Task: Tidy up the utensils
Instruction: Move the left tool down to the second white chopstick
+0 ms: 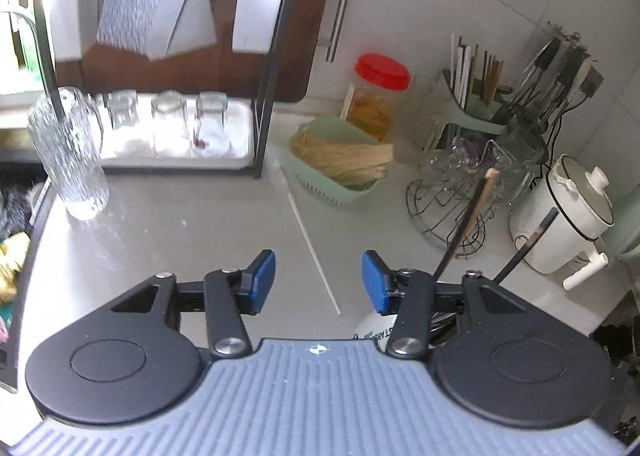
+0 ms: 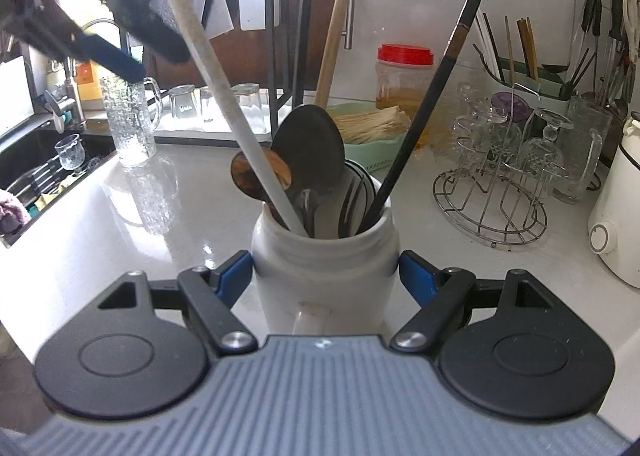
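Observation:
In the right wrist view a white ceramic jar [image 2: 326, 268] stands on the counter between my right gripper's [image 2: 326, 276] blue pads, which press its sides. The jar holds a white chopstick [image 2: 224, 96], a black chopstick [image 2: 424, 112], a wooden-handled spoon [image 2: 332, 44], dark spoons [image 2: 308, 148] and forks. My left gripper [image 1: 319, 282] is open and empty above the counter; it also shows blurred at the upper left of the right wrist view [image 2: 104, 48]. A single white chopstick [image 1: 312, 244] lies on the counter ahead of it. The jar [image 1: 374, 326] peeks out under its right finger.
A green chopstick holder [image 1: 472, 104] and hanging utensils stand at the back right. A wire rack with glasses [image 1: 472, 184], a white kettle [image 1: 568, 216], a red-lidded jar [image 1: 378, 96], a green basket [image 1: 340, 164], a tall glass mug [image 1: 68, 156] and a dish rack [image 1: 168, 124] surround the counter. A sink [image 2: 44, 176] lies left.

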The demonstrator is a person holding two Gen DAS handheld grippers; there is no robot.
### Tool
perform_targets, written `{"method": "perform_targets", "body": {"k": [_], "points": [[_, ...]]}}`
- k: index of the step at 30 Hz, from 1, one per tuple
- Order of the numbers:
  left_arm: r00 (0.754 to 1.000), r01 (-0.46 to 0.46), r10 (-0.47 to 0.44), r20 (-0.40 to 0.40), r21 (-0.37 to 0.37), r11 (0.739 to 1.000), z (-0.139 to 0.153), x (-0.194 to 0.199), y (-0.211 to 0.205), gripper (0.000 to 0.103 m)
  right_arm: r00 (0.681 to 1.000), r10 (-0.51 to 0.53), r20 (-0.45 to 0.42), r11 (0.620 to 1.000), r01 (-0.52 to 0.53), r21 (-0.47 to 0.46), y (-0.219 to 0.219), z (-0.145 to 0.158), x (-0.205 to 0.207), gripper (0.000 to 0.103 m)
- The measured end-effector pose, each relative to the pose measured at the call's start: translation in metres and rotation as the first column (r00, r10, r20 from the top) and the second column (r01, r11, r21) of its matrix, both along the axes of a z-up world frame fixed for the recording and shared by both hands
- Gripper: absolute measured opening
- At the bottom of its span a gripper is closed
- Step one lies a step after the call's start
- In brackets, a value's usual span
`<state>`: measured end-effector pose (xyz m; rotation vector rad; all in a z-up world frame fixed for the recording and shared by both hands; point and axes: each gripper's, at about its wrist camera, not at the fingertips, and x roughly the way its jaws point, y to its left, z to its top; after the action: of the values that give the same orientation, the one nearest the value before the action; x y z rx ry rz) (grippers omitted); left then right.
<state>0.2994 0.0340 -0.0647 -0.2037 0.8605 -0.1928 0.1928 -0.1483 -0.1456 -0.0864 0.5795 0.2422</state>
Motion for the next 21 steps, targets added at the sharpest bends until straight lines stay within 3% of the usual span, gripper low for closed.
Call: {"method": "perform_targets", "body": {"k": [11, 21], "points": [[0.992, -0.033, 0.03, -0.121, -0.021, 0.999, -0.064, 0.056, 0.011, 0.055, 1.0, 0.022, -0.013, 1.0, -0.022, -0.009, -0.002, 0.001, 0.005, 0.083], [0.985, -0.002, -0.001, -0.17, -0.018, 1.0, -0.112, 0.125, 0.01, 0.055, 0.999, 0.014, -0.029, 1.0, -0.014, -0.001, -0.003, 0.001, 0.006, 0.083]]}}
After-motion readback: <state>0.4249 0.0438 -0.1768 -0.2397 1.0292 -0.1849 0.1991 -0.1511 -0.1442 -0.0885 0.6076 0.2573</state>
